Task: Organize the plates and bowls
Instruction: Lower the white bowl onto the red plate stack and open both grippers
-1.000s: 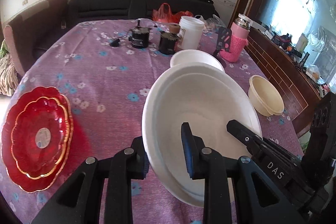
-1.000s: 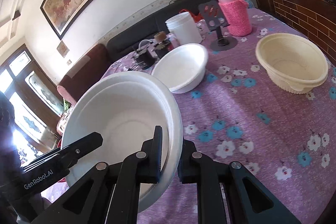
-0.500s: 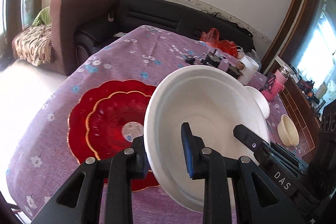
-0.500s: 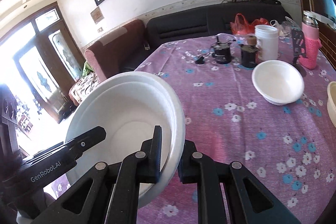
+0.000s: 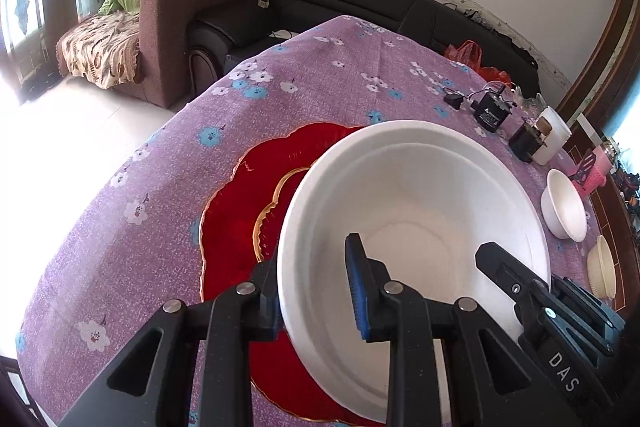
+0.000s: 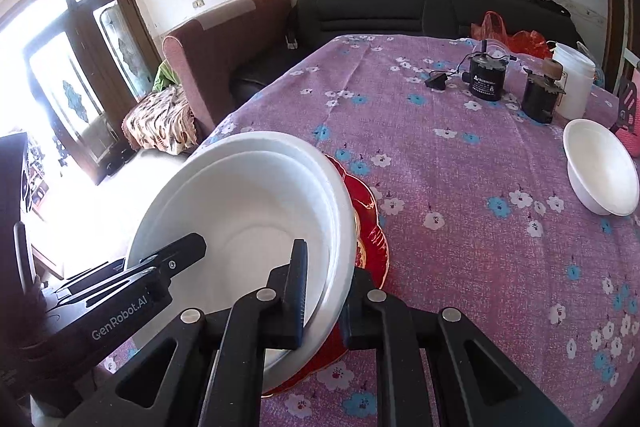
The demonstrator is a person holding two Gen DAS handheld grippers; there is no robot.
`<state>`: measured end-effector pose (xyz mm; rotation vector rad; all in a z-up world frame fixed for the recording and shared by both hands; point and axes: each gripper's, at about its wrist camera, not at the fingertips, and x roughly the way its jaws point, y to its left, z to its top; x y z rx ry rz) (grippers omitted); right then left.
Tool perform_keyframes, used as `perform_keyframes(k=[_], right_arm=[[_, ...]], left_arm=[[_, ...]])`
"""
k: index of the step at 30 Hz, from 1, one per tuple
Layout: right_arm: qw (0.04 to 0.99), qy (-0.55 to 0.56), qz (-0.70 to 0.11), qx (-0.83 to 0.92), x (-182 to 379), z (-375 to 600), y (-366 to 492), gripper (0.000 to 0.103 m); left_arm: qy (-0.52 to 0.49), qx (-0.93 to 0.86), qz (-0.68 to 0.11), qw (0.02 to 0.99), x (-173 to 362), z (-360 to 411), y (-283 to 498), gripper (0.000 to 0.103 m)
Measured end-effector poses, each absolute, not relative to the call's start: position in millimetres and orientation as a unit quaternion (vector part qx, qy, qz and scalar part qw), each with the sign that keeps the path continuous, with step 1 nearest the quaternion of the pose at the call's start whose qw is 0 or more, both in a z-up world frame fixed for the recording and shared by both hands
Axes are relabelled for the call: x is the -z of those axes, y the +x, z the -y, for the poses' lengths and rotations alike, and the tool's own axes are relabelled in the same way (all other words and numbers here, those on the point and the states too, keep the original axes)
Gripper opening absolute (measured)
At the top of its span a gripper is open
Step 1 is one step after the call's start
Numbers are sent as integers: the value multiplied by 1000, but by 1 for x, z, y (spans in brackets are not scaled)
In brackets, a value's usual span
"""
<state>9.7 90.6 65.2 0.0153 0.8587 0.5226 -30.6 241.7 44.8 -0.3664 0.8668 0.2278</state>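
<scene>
Over the purple floral tabletop (image 6: 460, 187), both claws, left (image 5: 314, 301) and right (image 6: 324, 291), clamp opposite rims of the large white bowl (image 5: 412, 211), apparently to nest it on the red scalloped plates (image 5: 248, 195).

Right gripper (image 6: 324, 291) clamped on near right rim of big white bowl (image 6: 248, 203), left gripper (image 6: 176, 259) reaching in from left. Beneath it, red plates (image 6: 368, 219) on purple cloth (image 6: 460, 227). Far right, small white bowl (image 6: 600, 171); beyond, two black devices (image 6: 486, 77).
</scene>
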Motion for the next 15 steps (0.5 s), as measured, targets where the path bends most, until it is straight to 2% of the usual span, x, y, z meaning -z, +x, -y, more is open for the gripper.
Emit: perform_keyframes(k=[15], right_arm=[[868,13,-433,-244,-41,-99,30,15]], left_arm=[[-169,-121,-430,879,-32,-250,-13,26]])
